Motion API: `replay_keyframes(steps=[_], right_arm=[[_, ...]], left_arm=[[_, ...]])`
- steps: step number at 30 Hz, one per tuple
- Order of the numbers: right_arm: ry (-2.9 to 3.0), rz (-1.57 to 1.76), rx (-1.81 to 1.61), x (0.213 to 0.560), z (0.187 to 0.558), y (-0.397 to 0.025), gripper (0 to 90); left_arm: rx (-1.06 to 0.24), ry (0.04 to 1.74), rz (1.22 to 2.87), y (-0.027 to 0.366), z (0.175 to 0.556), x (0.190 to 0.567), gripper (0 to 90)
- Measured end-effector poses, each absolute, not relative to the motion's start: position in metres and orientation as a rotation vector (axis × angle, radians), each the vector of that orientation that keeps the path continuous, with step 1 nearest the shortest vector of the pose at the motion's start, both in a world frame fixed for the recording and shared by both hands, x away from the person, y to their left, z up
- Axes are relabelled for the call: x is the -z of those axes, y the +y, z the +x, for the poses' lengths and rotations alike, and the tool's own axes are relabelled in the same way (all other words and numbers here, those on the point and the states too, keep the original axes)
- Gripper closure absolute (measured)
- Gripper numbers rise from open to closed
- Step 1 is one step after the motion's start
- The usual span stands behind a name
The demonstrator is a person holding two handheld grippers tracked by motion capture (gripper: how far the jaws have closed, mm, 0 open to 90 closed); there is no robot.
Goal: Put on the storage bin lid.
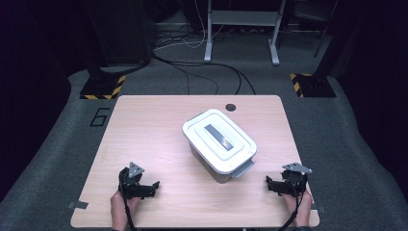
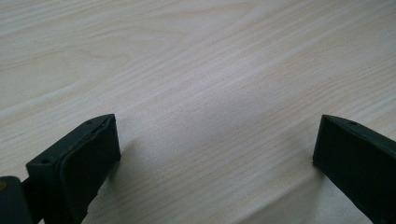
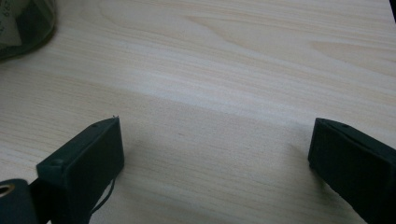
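Note:
A white lidded plastic box (image 1: 219, 143) with a grey handle on its lid stands at the middle of the wooden table (image 1: 154, 130), turned at an angle. My left gripper (image 1: 150, 187) rests near the front left edge, open, with bare wood between its jaws. My right gripper (image 1: 271, 184) rests near the front right edge, also open and holding nothing. In the left gripper view the left gripper (image 2: 217, 140) frames plain tabletop. In the right gripper view the right gripper (image 3: 215, 140) frames tabletop, and a corner of the box (image 3: 23, 25) shows at the top left.
A round dark cable hole (image 1: 231, 107) sits at the table's far edge. Grey carpet surrounds the table, with cables (image 1: 207, 67) and stand bases with yellow-black stripes (image 1: 102, 87) beyond it. Bare wood lies to either side of the box.

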State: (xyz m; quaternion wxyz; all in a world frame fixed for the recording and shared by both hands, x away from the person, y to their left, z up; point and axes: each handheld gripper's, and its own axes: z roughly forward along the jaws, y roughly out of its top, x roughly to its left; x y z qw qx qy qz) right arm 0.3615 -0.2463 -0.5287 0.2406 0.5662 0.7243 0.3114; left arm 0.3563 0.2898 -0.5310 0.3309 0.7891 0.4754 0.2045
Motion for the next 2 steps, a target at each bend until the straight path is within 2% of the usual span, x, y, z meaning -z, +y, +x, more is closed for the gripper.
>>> replay_keyframes(steps=[2], right_arm=[[1.982,1.548,-0.85,0.5288,0.3616,-0.2464,2.4]], left_arm=[[-0.536,1.242,2.064,0.2898,0.3562,0.5309,0.2]])
